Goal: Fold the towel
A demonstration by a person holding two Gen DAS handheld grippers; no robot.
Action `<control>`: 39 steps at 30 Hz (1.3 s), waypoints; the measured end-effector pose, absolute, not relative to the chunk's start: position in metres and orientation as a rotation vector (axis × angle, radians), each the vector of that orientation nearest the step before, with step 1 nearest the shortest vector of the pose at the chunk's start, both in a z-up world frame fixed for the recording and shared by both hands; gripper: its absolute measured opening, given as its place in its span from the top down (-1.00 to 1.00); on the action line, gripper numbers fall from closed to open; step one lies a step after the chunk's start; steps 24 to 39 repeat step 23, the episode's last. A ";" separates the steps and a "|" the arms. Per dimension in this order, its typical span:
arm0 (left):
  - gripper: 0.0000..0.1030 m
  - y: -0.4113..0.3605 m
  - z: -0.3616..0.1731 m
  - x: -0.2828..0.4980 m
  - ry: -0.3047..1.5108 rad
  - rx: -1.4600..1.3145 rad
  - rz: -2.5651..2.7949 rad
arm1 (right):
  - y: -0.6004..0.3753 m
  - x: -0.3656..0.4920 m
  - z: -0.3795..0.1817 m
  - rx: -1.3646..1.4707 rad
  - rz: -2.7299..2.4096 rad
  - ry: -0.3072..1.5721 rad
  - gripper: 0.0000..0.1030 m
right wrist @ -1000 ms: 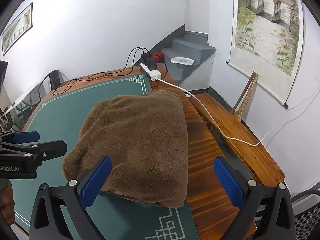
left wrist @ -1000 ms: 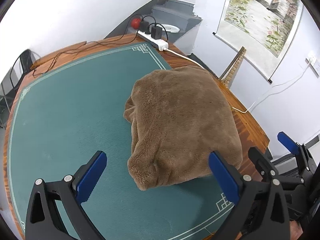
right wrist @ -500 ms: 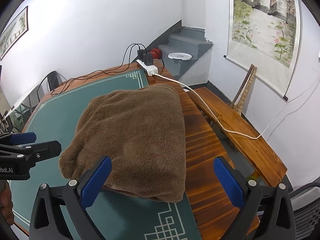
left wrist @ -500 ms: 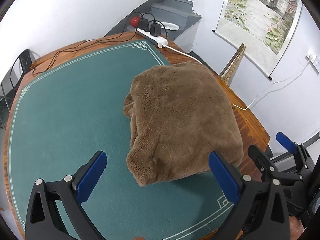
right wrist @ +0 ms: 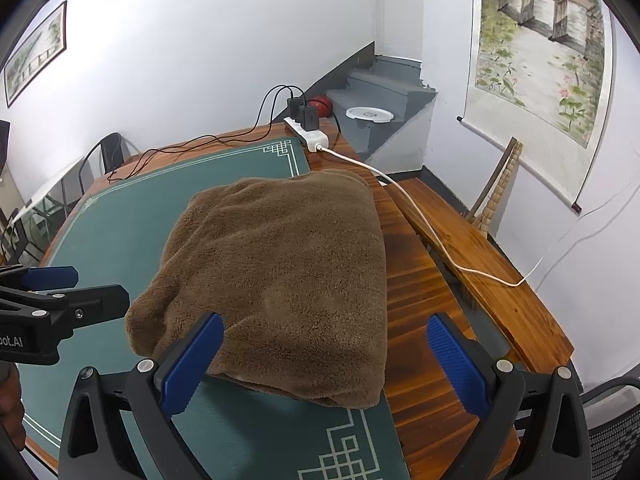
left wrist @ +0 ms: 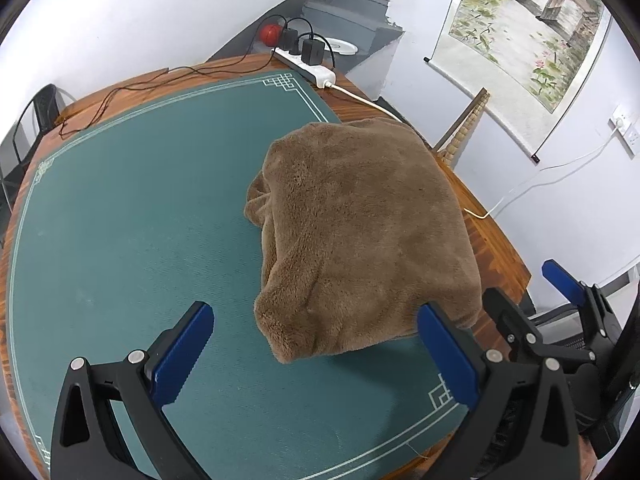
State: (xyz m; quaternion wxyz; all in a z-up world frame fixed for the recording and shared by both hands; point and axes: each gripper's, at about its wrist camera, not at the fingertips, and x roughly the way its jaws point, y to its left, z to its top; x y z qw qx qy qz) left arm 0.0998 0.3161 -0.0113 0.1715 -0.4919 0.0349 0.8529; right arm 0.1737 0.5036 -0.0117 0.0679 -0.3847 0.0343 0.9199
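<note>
Your left gripper point(left wrist: 316, 344) is held wide apart, blue pads point(left wrist: 182, 354) spread, nothing between them. It hangs above the green mat point(left wrist: 120, 220), near its front edge, clear of the cloth.

Your right gripper point(right wrist: 326, 364) is likewise spread wide and empty. From its own camera the left pad overlaps the near edge of the towel point(right wrist: 280, 272); whether it touches the fabric or hangs just above, you cannot tell.

The towel is brown and plush, folded into a thick, roughly rectangular bundle. It lies on the right part of the mat, with its right side reaching over the mat's border onto the bare wood of the table point(right wrist: 420, 304). In the left view the towel point(left wrist: 360, 232) shows loose layered folds bunched along its left edge; the top surface is smooth.

At the far end of the table sits a white power strip point(right wrist: 308, 134) with black adapters plugged in. Its white cable point(right wrist: 420, 216) runs along the right side, past the towel without touching it. Thin black wires point(left wrist: 160, 80) trail across the far wood edge.

A wooden bench point(right wrist: 480, 264) stands beside the table on the right. A scroll painting point(right wrist: 540, 48) hangs on the right wall.

Part of a hand point(right wrist: 10, 408) shows at the left edge of the right view, below your left gripper.
</note>
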 end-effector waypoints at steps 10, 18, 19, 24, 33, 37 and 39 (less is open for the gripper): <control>-0.99 0.323 -0.009 0.103 0.144 -1.363 2.434 | 0.506 0.176 -0.014 -1.162 2.755 0.101 -1.00; -0.99 0.325 -0.011 0.103 0.126 -1.376 2.415 | 0.509 0.178 -0.015 -1.162 2.750 0.101 -1.00; -0.99 0.326 -0.011 0.103 0.124 -1.376 2.411 | 0.509 0.178 -0.016 -1.164 2.749 0.101 -1.00; -0.99 0.328 -0.008 0.108 0.135 -1.331 2.425 | 0.511 0.179 -0.018 -1.167 2.748 0.101 -1.00; -0.99 0.328 -0.008 0.108 0.135 -1.331 2.425 | 0.511 0.179 -0.018 -1.167 2.748 0.101 -1.00; -0.99 0.328 -0.008 0.108 0.135 -1.331 2.425 | 0.511 0.179 -0.018 -1.167 2.748 0.101 -1.00; -0.99 0.328 -0.008 0.108 0.135 -1.331 2.425 | 0.511 0.179 -0.018 -1.167 2.748 0.101 -1.00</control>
